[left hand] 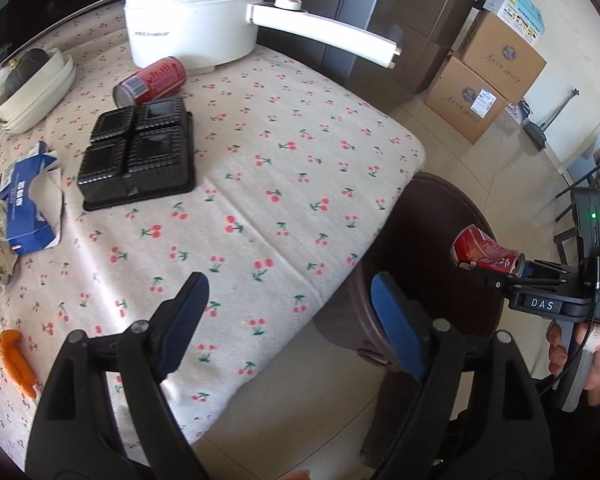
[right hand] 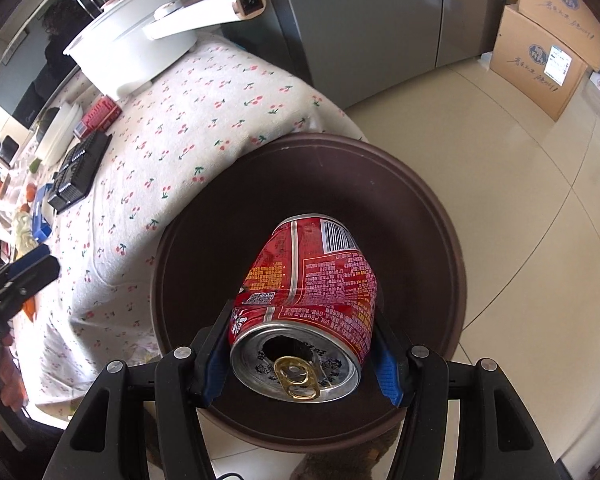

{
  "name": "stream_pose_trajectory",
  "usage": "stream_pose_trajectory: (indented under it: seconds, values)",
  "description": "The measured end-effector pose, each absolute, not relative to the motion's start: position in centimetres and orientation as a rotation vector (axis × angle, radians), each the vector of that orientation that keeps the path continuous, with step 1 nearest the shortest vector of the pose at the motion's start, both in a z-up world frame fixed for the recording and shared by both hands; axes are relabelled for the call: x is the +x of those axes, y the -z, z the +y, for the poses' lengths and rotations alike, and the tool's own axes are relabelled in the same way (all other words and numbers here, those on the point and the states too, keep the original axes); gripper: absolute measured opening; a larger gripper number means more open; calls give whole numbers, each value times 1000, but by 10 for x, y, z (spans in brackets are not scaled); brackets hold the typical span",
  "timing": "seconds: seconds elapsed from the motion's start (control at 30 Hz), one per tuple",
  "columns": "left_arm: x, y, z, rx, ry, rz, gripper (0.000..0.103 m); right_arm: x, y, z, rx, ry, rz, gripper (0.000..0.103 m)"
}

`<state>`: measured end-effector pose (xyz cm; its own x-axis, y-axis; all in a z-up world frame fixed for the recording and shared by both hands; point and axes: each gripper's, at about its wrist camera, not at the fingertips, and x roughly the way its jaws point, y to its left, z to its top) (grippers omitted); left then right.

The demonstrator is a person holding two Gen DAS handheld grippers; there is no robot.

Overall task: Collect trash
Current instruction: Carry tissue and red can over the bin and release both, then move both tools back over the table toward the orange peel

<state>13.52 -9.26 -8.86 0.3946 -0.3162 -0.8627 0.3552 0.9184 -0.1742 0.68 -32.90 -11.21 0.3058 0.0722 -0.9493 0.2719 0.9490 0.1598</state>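
My right gripper [right hand: 302, 336] is shut on a dented red can [right hand: 312, 276] and holds it over the open mouth of the dark brown trash bin [right hand: 432, 216] beside the table. The left wrist view shows the same can [left hand: 484, 254], right gripper [left hand: 496, 276] and bin [left hand: 440, 200]. My left gripper [left hand: 288, 312] is open and empty above the table's near corner. A second red can [left hand: 150, 81] lies on its side on the table, next to a black plastic tray [left hand: 138, 154] and a torn blue carton [left hand: 26, 202].
A white electric pot [left hand: 196, 12] with a long handle stands at the back of the cherry-print tablecloth [left hand: 284, 184]. White dishes [left hand: 36, 88] and an orange carrot-like piece [left hand: 16, 362] lie at the left. Cardboard boxes [left hand: 488, 80] and a grey fridge [right hand: 360, 20] stand beyond.
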Motion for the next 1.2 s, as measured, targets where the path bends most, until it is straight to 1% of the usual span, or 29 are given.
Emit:
stream_pose_trajectory:
  seconds: [0.2, 0.33, 0.4, 0.5, 0.57, 0.63, 0.8, 1.2]
  values:
    - [132, 85, -57, 14, 342, 1081, 94, 14, 123, -307, 293, 117, 1301, 61]
    - [129, 82, -34, -13, 295, 1079, 96, 20, 129, -290, 270, 94, 1328, 61]
    - [128, 82, -24, -28, 271, 1086, 99, 22, 131, -283, 261, 86, 1336, 61]
    - [125, 82, -7, -49, 244, 1086, 99, 23, 133, -275, 266, 70, 1356, 62]
    - [123, 81, 3, -63, 229, 1086, 99, 24, 134, -272, 294, 58, 1367, 64]
    - [121, 81, 13, -77, 214, 1086, 99, 25, 131, -268, 307, 55, 1355, 76]
    - [118, 80, 38, -116, 175, 1085, 99, 27, 118, -260, 296, 72, 1313, 83]
    - [111, 75, 95, -209, 78, 1068, 99, 52, 83, -210, 236, 27, 1223, 85]
